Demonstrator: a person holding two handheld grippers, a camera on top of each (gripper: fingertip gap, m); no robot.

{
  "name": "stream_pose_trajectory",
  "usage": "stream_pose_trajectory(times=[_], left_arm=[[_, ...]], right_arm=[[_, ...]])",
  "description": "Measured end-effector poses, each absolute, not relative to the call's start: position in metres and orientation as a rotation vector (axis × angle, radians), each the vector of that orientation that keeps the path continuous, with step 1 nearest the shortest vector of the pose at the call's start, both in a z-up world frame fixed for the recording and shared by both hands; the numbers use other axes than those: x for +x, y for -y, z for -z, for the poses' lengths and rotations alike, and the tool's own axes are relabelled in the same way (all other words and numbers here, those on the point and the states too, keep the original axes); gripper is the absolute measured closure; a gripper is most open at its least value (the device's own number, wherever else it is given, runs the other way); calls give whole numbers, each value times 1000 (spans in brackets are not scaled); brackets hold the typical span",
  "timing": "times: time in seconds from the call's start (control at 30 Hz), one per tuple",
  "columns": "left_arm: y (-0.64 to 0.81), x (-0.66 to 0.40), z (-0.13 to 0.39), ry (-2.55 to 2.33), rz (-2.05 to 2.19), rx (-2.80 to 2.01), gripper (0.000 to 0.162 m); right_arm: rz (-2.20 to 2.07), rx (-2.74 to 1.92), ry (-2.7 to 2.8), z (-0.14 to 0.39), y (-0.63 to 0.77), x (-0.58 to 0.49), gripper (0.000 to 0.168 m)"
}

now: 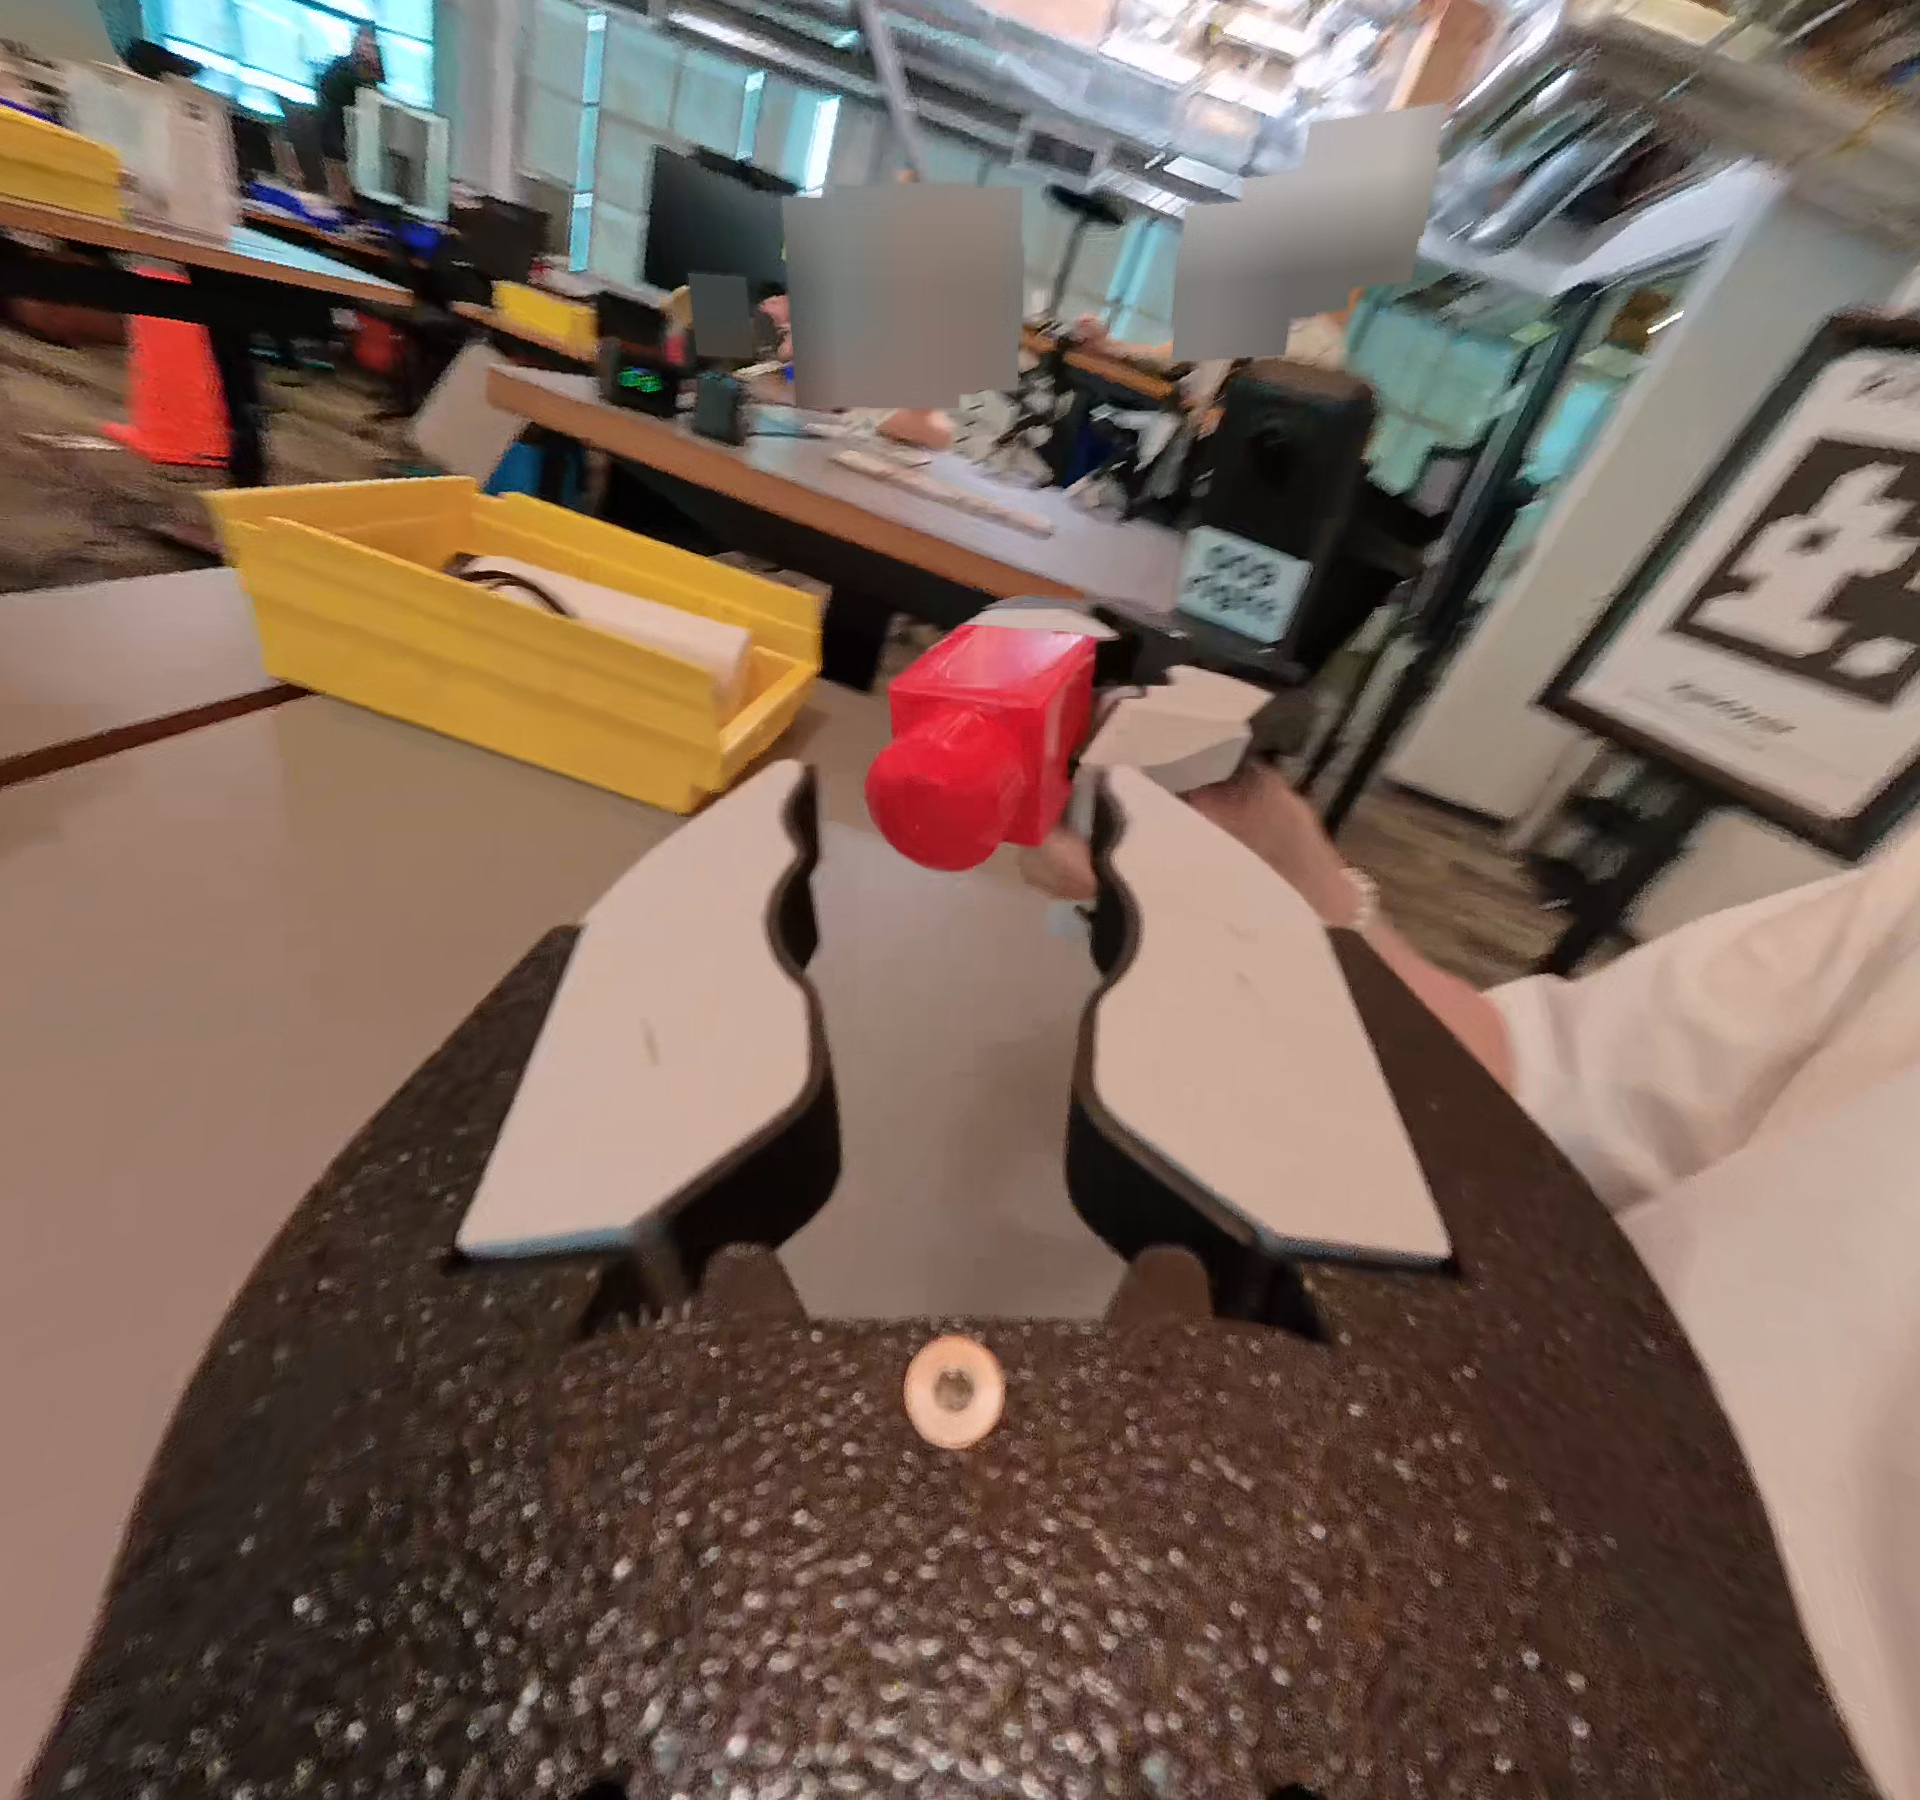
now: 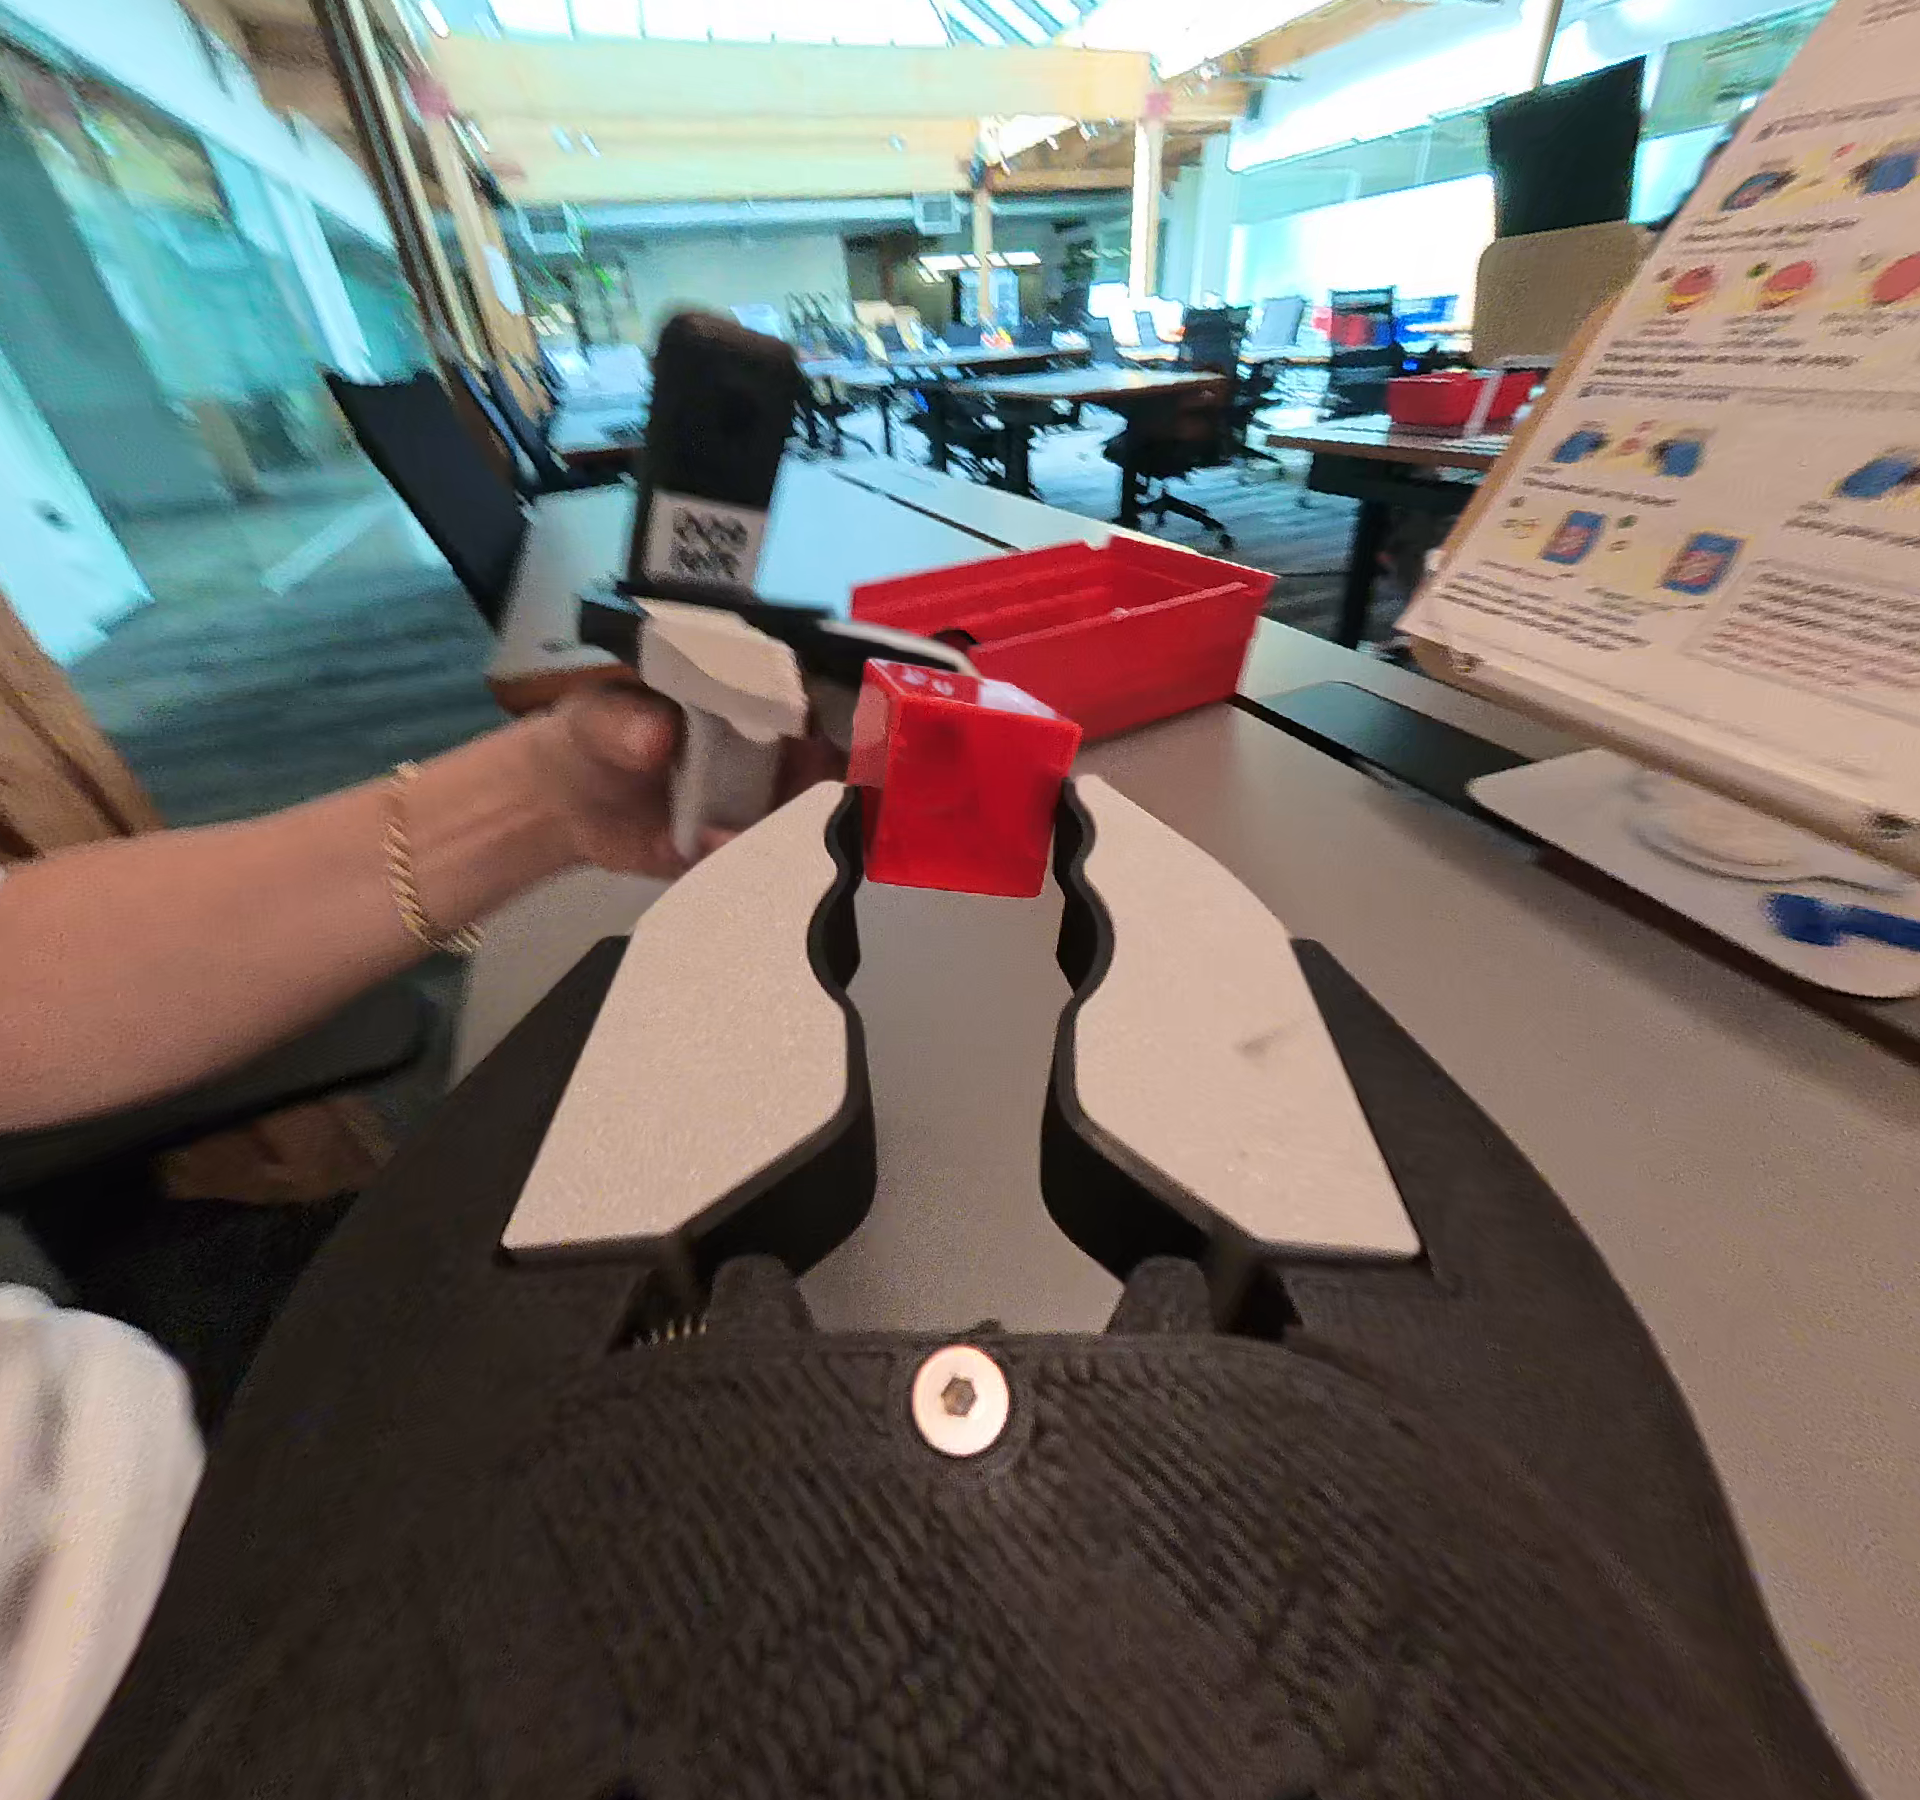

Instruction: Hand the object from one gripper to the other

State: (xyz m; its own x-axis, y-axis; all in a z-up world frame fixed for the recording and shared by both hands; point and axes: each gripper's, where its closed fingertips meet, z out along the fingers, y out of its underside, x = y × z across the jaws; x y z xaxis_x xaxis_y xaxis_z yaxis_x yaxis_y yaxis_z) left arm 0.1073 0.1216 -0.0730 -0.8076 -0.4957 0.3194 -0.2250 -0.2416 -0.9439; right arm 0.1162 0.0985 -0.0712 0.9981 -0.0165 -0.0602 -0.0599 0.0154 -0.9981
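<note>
Black gripper bodies fill the lower frame of both views, a red object passing between them.

At mid-frame in the right wrist view, the right gripper [image 2: 956,831] pinches the red block-shaped object [image 2: 961,794] between its fingertips, in the air above the grey table [image 2: 1507,1075]. In the left wrist view, the left gripper [image 1: 951,805] has its fingers spread and empty, the object's rounded end [image 1: 935,805] just beyond its tips. The handover seems at the approach step; next, the left likely needs to move forward around that end and clamp before the right lets go.
</note>
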Motion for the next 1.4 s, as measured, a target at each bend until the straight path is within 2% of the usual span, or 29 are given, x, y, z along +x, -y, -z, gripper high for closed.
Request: stream_pose_trajectory(times=[0.1, 0.13, 0.2, 0.33, 0.57, 0.6, 0.63, 0.83, 0.93, 1.0, 1.03, 1.1, 1.23, 1.4], left_arm=[[-130, 115, 77, -1868, 1870, -930, 89], [-131, 117, 80, -1905, 1804, -1000, 86], [-119, 110, 82, -2009, 1935, -1222, 77], [-103, 95, 78, -2095, 2428, -1558, 94], [-87, 74, 80, -2142, 2791, -1578, 99], [-86, 74, 78, -2111, 2845, -1570, 107], [-86, 75, 78, -2078, 2886, -1578, 123], [-92, 86, 90, -1930, 2940, -1539, 126], [-104, 96, 80, -1722, 3035, -1437, 126], [-109, 103, 84, -1708, 2906, -1334, 126], [-111, 106, 89, -1747, 2763, -1251, 126], [-112, 108, 97, -1832, 2463, -1066, 127], [-111, 105, 88, -1863, 2046, -692, 126], [-107, 105, 87, -1870, 1675, -404, 126]], right_arm=[[173, -1612, 6, 74, -94, 123, 133], [192, -1639, 25, 76, -93, 122, 133], [269, -1619, 131, 74, -92, 116, 133], [337, -1520, 282, 62, -88, 101, 133], [379, -1546, 429, 73, -90, 89, 133], [384, -1543, 440, 74, -91, 87, 133], [386, -1552, 452, 77, -93, 86, 133], [404, -1632, 418, 90, -98, 93, 134], [270, -1577, 282, 81, -97, 99, 124], [74, -1566, 142, 76, -96, 101, 107], [-41, -1572, 38, 75, -95, 104, 106], [-290, -1555, -164, 74, -95, 110, 93], [-654, -1461, -377, 80, -94, 119, 98], [-877, -1377, -396, 83, -101, 112, 100]])
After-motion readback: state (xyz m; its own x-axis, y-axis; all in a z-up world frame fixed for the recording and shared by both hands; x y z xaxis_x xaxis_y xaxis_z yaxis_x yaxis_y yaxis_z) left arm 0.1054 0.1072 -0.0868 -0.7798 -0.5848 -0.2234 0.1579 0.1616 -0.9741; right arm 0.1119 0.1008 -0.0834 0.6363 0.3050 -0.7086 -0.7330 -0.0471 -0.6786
